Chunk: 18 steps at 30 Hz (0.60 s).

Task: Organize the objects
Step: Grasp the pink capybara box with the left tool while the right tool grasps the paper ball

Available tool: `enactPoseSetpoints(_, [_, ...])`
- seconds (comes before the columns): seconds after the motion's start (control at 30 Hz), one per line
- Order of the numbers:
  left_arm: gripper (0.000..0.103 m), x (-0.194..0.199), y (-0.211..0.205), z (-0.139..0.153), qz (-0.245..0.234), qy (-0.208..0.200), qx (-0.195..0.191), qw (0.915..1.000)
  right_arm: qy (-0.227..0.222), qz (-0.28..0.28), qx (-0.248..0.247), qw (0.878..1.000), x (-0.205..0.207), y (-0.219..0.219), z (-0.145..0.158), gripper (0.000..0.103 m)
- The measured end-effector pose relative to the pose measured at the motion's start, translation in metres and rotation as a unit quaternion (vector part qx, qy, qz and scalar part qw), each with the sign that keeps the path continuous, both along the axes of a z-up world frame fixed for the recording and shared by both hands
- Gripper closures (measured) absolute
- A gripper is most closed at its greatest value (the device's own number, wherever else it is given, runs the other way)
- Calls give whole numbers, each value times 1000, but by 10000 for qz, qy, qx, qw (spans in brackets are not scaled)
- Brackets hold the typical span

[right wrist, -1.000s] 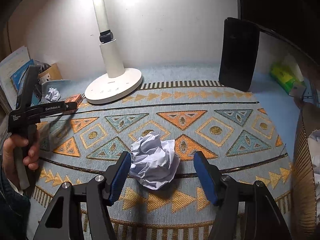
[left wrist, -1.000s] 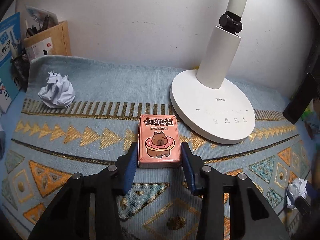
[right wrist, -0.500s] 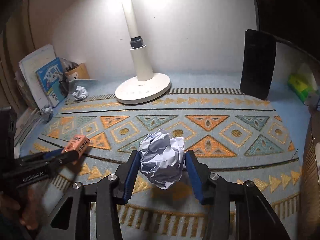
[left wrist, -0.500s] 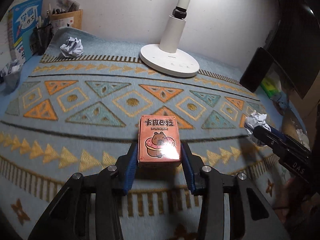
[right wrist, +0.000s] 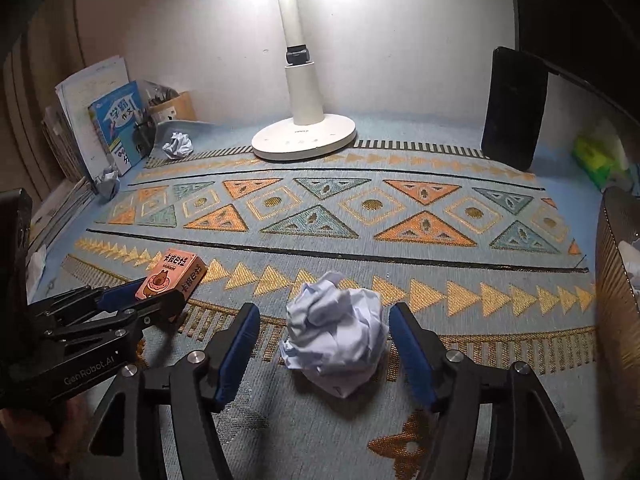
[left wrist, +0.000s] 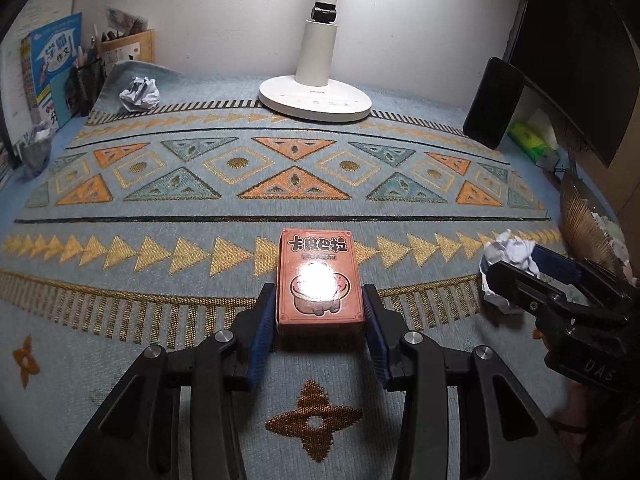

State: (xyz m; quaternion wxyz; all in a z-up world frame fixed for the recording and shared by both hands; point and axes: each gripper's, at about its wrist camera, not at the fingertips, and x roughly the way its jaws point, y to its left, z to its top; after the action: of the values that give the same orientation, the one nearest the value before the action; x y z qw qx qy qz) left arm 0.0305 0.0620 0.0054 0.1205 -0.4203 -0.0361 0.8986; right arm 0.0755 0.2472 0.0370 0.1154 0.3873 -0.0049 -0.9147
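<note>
white desk lamp at back | black phone upright right | books left

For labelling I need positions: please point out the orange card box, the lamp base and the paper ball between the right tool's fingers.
orange card box [left wrist: 320, 280], left wrist view, top face.
lamp base [right wrist: 304, 141], right wrist view, flat disc.
paper ball [right wrist: 335, 332], right wrist view, middle.

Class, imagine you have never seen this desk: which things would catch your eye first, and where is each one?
First, the orange card box with a cartoon animal, low in the middle between the left gripper fingers above the patterned blue mat. Next, the crumpled white paper ball sits between the right gripper fingers, which stand apart from it. Behind, the white desk lamp stands at the wall.
</note>
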Motion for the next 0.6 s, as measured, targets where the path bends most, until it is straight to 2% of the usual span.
enactPoseSetpoints(0.23, [63, 0, 2, 0, -23, -10, -82, 10000, -234, -68, -75, 9997, -5, 3, -5, 37])
enactPoseSetpoints(0.3, [61, 0, 3, 0, -55, -10, -75, 10000, -245, -52, -125, 9996, -5, 5, -5, 37])
enactPoseSetpoints(0.33, [54, 1, 3, 0, -96, -15, -45, 9999, -240, -38, -125, 9996, -5, 4, -5, 37])
enactPoseSetpoints(0.37, [53, 1, 4, 0, -138, -18, -52, 9999, -235, -28, -115, 9997, -4, 3, -5, 37])
enactPoseSetpoints(0.57, [53, 3, 10, 0, -114, -4, -278, 9995, -268, -48, -194, 9994, -6, 4, -6, 37])
enactPoseSetpoints(0.6, [53, 3, 9, 0, -115, -3, -276, 9996, -272, -99, -199, 9994, -6, 5, -6, 41])
